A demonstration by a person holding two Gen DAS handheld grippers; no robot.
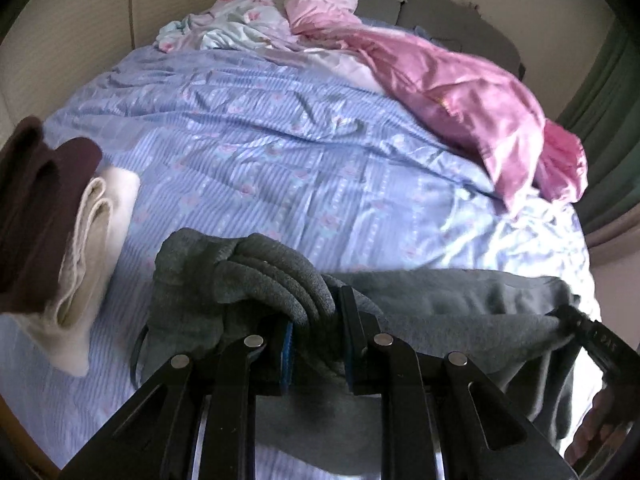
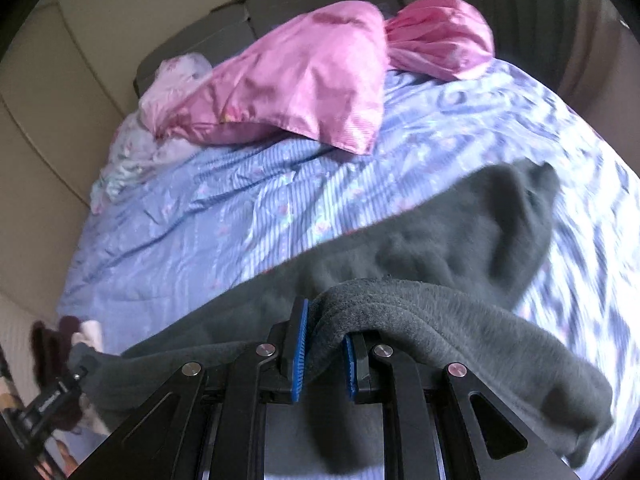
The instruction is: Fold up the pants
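Note:
Grey fleece pants (image 1: 448, 292) hang stretched between my two grippers above a blue patterned bed. My left gripper (image 1: 316, 320) is shut on a bunched, layered edge of the pants (image 1: 264, 276). My right gripper (image 2: 324, 344) is shut on the other thick edge of the pants (image 2: 400, 312); the rest of the cloth (image 2: 460, 232) drapes forward onto the bed. The right gripper also shows at the right edge of the left wrist view (image 1: 576, 320), and the left gripper shows at the lower left of the right wrist view (image 2: 76, 368).
A stack of folded clothes, dark maroon (image 1: 36, 208) over cream (image 1: 96, 232), lies on the bed's left side. Pink satin pillows (image 1: 460, 112) and a crumpled floral sheet (image 1: 224, 28) lie at the far end. A green curtain (image 1: 608, 92) hangs at the right.

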